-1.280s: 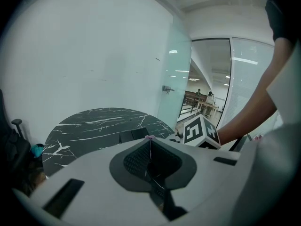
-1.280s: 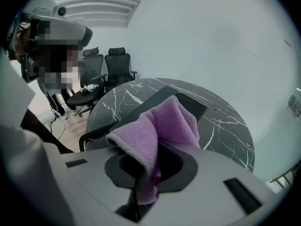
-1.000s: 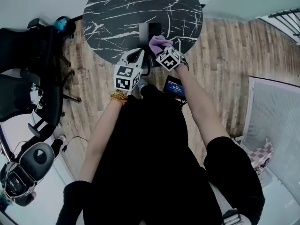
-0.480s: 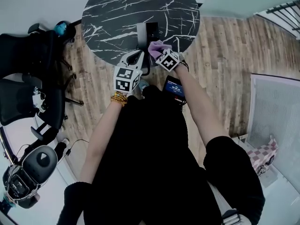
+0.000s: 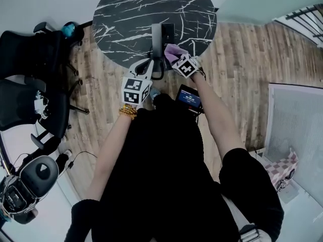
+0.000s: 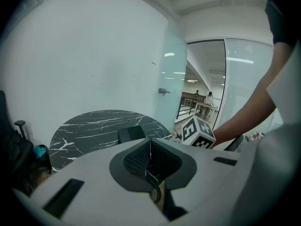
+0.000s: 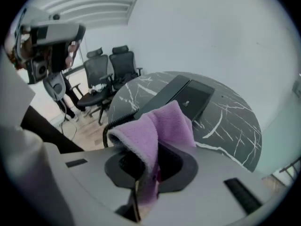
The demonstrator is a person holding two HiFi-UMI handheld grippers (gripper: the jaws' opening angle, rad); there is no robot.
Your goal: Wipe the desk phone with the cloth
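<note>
I stand on a pale wood-plank floor [image 5: 237,74] before a round black, white-veined marble table [image 5: 131,14]. Black office chairs [image 5: 30,59] sit left. A plain white wall [image 6: 94,55] and a glass partition [image 6: 171,79] lie beyond.

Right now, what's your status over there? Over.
Left gripper shut, coiled cord right at its tips. Right gripper shut on the purple cloth, beside the desk phone. Nothing in the way.

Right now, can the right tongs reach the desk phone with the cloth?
Probably yes. The right tongs, shut on the purple cloth, hover just short of the desk phone on the marble table, with nothing between.
</note>
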